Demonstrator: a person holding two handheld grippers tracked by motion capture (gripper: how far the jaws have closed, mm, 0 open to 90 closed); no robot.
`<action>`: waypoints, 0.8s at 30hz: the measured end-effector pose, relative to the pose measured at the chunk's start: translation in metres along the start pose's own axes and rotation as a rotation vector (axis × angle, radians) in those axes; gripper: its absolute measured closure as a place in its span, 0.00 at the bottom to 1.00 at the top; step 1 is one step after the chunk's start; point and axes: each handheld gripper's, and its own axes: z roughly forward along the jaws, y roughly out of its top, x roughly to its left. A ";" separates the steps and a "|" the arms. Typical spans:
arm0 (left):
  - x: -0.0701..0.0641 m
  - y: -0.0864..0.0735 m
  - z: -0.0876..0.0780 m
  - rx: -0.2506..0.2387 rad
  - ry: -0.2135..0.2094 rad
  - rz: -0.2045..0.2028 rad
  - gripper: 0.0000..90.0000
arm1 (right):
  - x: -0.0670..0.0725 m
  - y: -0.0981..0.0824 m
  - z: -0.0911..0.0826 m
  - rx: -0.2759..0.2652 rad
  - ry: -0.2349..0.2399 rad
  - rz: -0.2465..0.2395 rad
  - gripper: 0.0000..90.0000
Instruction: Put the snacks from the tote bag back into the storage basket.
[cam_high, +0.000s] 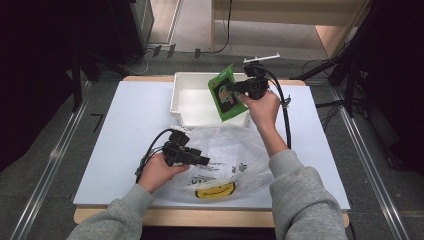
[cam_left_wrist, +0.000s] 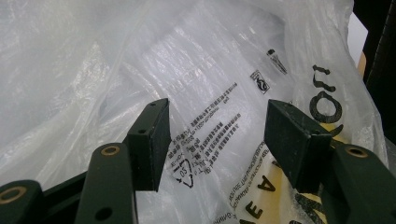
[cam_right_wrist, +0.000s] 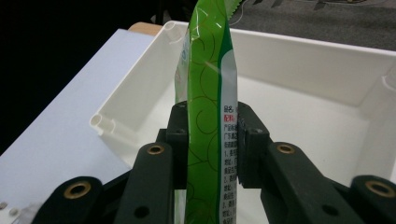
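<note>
Left side of the table (cam_high: 125, 125), high view: the left gripper (cam_high: 202, 161) lies low over a clear plastic bag (cam_high: 235, 150), its tips pointing right and resting against the film. In the left gripper view the two black jaws stand wide apart, with the plastic bag's wrinkled film directly behind them and nothing clamped between the pads. Printing on the film is partly legible: several lines of small black Chinese characters, too small to read; a triangular recycling mark enclosing the characters "04"; large black letters, of which "A" and "E" are clear; and a yellow printed area. In the high view this yellow area resolves as a round smiley face (cam_high: 215, 190) at the near edge of the bag.

Centre, far side: a white plastic bin (cam_high: 192, 102) stands on the table, just behind the bag.

Right side: the right gripper (cam_high: 231, 89) is held above the bin's right half. Its jaws are narrowed onto a green snack packet (cam_high: 226, 95), pads pressing both flat faces; the packet hangs in the air over the bin interior. In the right gripper view the snack packet (cam_right_wrist: 208, 93) stands edge-on and upright between the jaws, with a serrated top seal, a swirl pattern, and a white panel of Chinese text in black and red, illegible beyond "品名".
</note>
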 end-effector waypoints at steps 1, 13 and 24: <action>0.000 0.000 0.000 0.000 0.000 0.000 0.47 | -0.001 0.001 0.002 0.001 0.000 0.008 0.81; 0.000 0.000 -0.001 0.005 -0.006 0.011 0.48 | -0.010 0.017 0.026 -0.002 -0.031 0.026 0.81; 0.000 -0.003 -0.008 0.005 -0.028 0.030 0.47 | -0.015 0.036 0.051 0.012 -0.071 0.025 0.81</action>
